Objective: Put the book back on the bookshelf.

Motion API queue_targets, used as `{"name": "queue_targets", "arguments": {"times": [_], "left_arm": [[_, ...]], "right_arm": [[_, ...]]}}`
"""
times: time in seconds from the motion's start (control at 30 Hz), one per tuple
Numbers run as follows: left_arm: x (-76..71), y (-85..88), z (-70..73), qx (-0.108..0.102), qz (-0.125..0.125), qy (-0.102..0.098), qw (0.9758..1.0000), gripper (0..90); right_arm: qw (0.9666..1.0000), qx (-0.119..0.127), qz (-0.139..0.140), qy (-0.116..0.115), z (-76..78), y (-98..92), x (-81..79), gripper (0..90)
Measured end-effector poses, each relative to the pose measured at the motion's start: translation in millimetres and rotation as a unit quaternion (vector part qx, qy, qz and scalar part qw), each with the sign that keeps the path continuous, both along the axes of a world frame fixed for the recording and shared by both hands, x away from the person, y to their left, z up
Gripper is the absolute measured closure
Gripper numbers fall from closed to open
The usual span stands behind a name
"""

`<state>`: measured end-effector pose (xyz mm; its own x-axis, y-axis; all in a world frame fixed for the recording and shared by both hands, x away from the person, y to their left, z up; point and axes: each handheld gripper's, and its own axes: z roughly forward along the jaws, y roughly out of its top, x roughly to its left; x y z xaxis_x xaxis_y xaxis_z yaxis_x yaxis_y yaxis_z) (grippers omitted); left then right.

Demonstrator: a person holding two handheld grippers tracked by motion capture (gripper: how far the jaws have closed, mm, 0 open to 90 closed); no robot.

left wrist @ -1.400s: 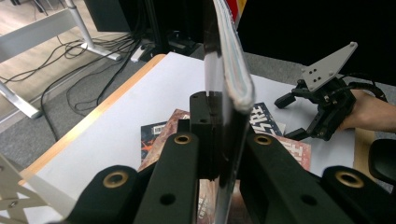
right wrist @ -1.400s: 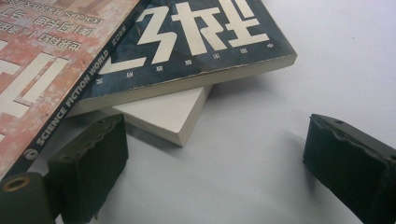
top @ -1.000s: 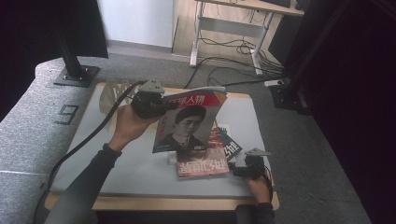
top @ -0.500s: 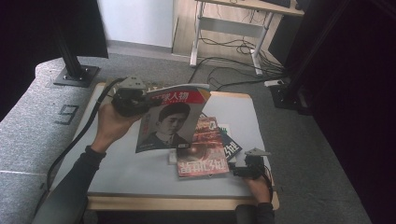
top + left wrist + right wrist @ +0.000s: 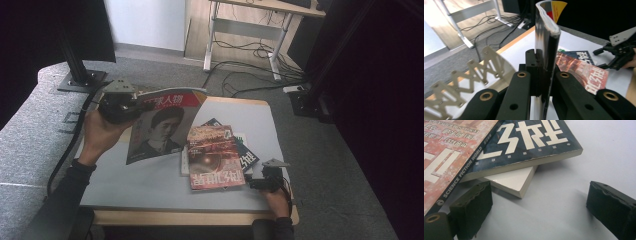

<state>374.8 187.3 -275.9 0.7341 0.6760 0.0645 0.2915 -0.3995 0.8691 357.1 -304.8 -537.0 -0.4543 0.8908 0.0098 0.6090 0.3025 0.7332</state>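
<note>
A magazine with a portrait on its cover [image 5: 160, 130] hangs tilted above the left half of the table. My left gripper [image 5: 136, 106] is shut on its top left edge. In the left gripper view the pads clamp the magazine's edge [image 5: 543, 75] and its pages [image 5: 546, 32] rise upright. A red magazine [image 5: 215, 157] tops a stack, over a dark blue one [image 5: 246, 156] and a white book [image 5: 511, 181]. My right gripper [image 5: 255, 183] rests open on the table at the stack's near right corner, its pads [image 5: 471, 205] apart with nothing between them.
The grey table top [image 5: 165, 185] has a wooden rim. A white perforated strip [image 5: 474, 72] lies near the table's left edge. Cables and a desk frame [image 5: 240, 45] stand on the floor behind. A black stand [image 5: 80, 75] sits at the left.
My left hand has carried the portrait magazine leftward and slightly up, uncovering the red magazine on the stack. The right gripper has stayed put.
</note>
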Motion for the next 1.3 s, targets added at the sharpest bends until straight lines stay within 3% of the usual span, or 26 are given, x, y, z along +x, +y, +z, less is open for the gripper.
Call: {"name": "queue_targets", "arguments": {"times": [0.2,0.6,1.03,1.3], "left_arm": [[-2.9,20.6,0.5,-0.010,0.026,0.003,0.9996,87.1],[-9.6,55.1,9.4,-0.010,0.069,0.006,0.9975,87.1],[-11.3,93.1,15.0,-0.017,0.117,0.006,0.9930,87.1],[-5.9,107.9,15.0,-0.019,0.143,0.009,0.9894,87.1]], "right_arm": [[1.0000,0.000,0.000,0.000,0.0,0.0,0.0,6.0],[1.0000,0.001,0.000,0.000,0.0,0.0,0.0,6.0],[1.0000,0.000,0.001,0.001,0.1,-0.2,-0.1,6.0],[1.0000,0.000,0.001,0.000,0.1,-0.2,-0.1,6.0]]}}
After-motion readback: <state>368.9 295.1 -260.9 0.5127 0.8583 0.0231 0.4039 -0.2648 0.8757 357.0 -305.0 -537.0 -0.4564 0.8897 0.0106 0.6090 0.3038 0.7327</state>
